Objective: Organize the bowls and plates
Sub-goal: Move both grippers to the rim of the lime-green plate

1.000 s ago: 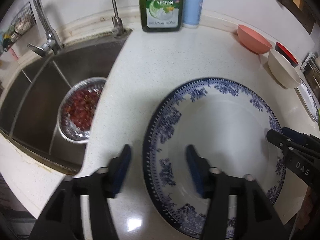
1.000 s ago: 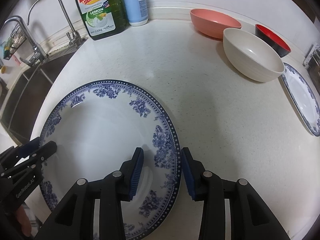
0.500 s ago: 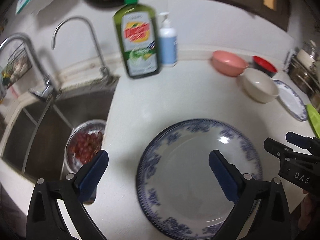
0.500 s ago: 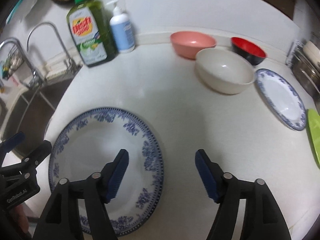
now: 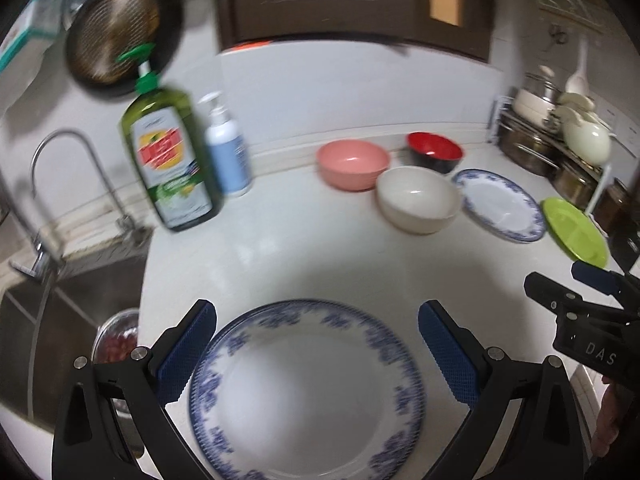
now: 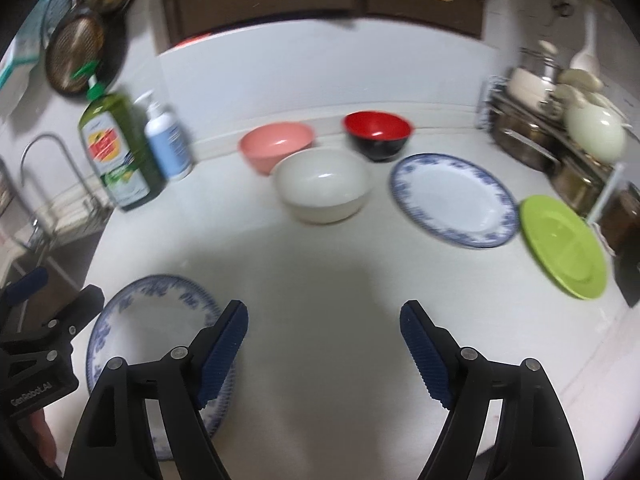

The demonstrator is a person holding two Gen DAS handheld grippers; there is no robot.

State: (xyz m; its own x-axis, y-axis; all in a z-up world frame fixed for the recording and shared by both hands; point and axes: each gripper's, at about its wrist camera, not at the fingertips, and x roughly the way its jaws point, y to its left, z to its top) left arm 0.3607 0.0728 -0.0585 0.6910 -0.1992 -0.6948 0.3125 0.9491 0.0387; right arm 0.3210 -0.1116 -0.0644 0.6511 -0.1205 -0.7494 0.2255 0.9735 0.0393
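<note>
A large blue-and-white plate (image 5: 308, 384) lies flat on the white counter near the front edge; it also shows in the right wrist view (image 6: 156, 320). My left gripper (image 5: 316, 354) is open and empty, raised above this plate. My right gripper (image 6: 322, 350) is open and empty, above bare counter to the plate's right. Farther back stand a pink bowl (image 6: 276, 148), a cream bowl (image 6: 324, 184) and a red-and-black bowl (image 6: 378, 134). A smaller blue-and-white plate (image 6: 454, 198) and a green plate (image 6: 562, 244) lie to the right.
A sink (image 5: 60, 320) with a metal bowl of red fruit (image 5: 118, 340) is on the left. A green dish soap bottle (image 5: 168, 160) and a white pump bottle (image 5: 226, 152) stand at the back. A rack of pots (image 6: 560, 128) fills the right corner.
Both grippers have opened wide, let go of the large plate's rim, and pulled up and back. The plate stays flat on the counter.
</note>
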